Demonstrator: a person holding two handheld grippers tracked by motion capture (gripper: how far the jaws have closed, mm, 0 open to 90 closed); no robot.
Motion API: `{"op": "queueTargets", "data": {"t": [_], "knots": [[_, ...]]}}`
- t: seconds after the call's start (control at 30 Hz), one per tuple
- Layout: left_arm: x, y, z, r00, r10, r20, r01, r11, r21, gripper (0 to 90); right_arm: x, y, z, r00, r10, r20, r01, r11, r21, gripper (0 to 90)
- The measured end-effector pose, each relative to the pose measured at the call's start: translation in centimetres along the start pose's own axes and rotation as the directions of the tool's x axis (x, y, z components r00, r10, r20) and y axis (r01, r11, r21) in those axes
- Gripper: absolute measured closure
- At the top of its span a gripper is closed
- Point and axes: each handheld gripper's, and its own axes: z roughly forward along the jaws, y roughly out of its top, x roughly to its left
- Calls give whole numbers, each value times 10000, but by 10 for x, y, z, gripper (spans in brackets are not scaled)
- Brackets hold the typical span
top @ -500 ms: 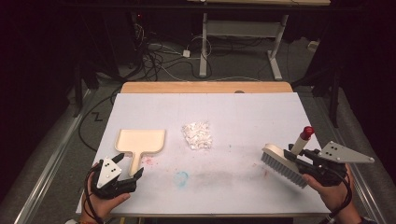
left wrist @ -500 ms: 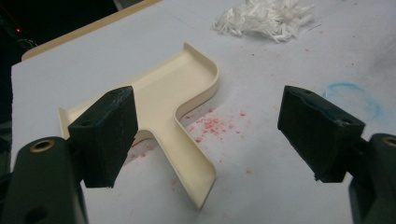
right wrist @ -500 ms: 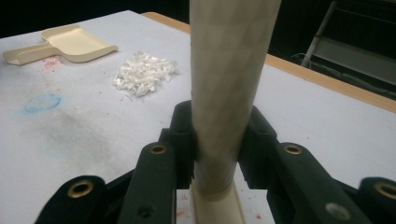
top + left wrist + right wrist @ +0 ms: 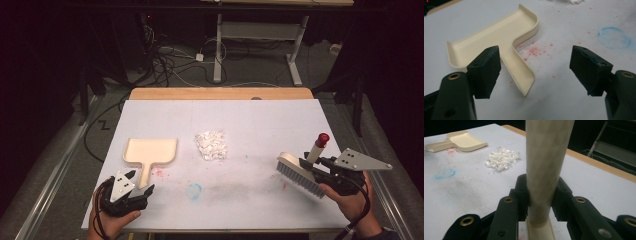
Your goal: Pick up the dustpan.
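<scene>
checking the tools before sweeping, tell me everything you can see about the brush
The brush has a cream block head with a row of grey bristles along its lower edge and a pale round handle ending in a red cap. It looks like plastic. The right gripper is shut on the handle just above the head and holds it tilted over the table's right side, apart from the white scraps.

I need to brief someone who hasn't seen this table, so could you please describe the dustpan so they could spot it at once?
Start at the white table and look to its left half, near the person's edge. The dustpan lies flat there, its short handle pointing toward the open left tongs. It is the one cream tray-shaped thing, unlike the heap of white shreds beside it or the bristled brush at the right.
</scene>
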Motion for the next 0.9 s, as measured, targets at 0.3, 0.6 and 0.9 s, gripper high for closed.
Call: {"op": "queueTargets", "data": {"t": [0.3, 0.6, 0.9], "knots": [[3, 2, 13, 9717, -2354, -210, 2361, 9629, 1304, 248, -3, 4, 13, 9998, -155, -161, 157, 9998, 154, 711], [26, 30, 74, 9500, -2961, -988, 3113, 9223, 2290, 362, -2, 7, 21, 9995, -168, -271, 174, 9996, 226, 710], [33, 37, 81, 9532, -2866, -967, 3018, 9225, 2405, 588, -3, 5, 21, 9994, -104, -325, 113, 9996, 264, 711]]}}
